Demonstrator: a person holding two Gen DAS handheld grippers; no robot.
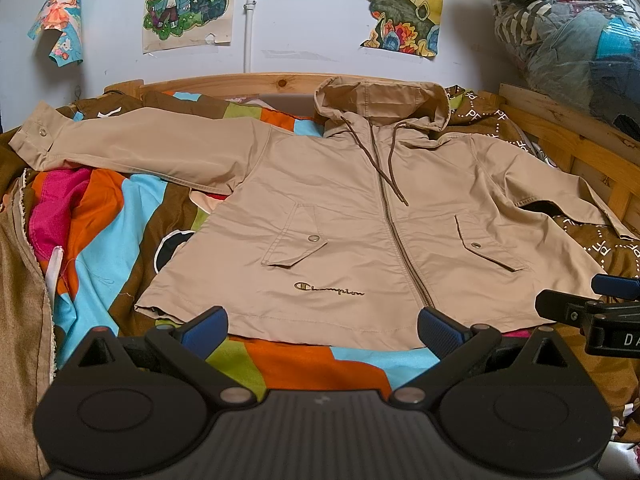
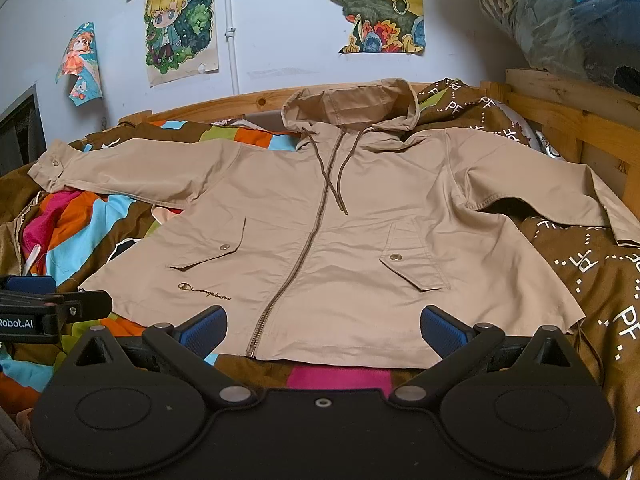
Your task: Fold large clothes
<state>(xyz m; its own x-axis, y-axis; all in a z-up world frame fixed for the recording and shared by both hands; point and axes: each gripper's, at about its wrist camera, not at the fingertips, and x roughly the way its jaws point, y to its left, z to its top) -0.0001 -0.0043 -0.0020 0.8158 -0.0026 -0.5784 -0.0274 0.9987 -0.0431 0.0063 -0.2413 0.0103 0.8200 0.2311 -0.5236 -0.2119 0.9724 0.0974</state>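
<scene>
A beige hooded zip jacket (image 1: 352,216) lies flat, front up, on the bed, hood toward the wall, both sleeves spread out; it also shows in the right wrist view (image 2: 340,240). My left gripper (image 1: 322,330) is open and empty, just before the jacket's bottom hem left of the zipper. My right gripper (image 2: 324,332) is open and empty at the hem right of the zipper. The right gripper shows at the right edge of the left wrist view (image 1: 592,308), and the left gripper at the left edge of the right wrist view (image 2: 44,304).
A multicoloured striped bedspread (image 1: 120,220) covers the bed under the jacket. A brown patterned cloth (image 2: 592,264) lies at the right. A wooden bed frame (image 1: 568,136) runs along the back and right. A plastic bag of clothes (image 1: 568,32) sits at upper right. Posters hang on the wall.
</scene>
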